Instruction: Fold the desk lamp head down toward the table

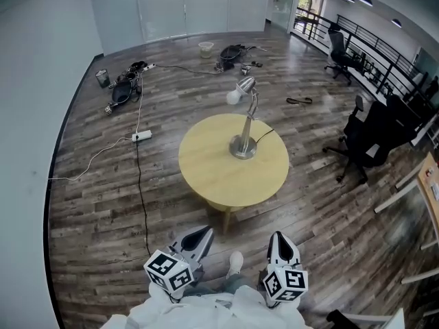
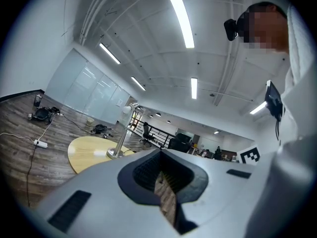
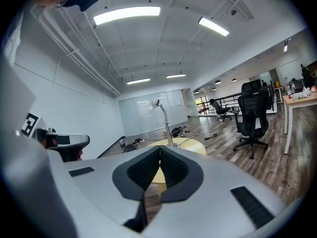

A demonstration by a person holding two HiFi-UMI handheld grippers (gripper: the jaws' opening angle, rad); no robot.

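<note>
The left claw [image 1: 204,232] and right claw [image 1: 278,238] are hovering clenched, empty, short of the lamp [image 1: 244,118]; shoving its head unbraced risks toppling it.

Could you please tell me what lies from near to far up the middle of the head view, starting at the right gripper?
right gripper → round wooden table → lamp base → lamp head → pale bucket

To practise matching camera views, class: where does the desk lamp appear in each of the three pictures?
Head view: desk lamp upper centre, on the round table.
Left gripper view: desk lamp left of centre, middle height.
Right gripper view: desk lamp at centre, middle height.
Shared landmark: the round table under it.
</note>
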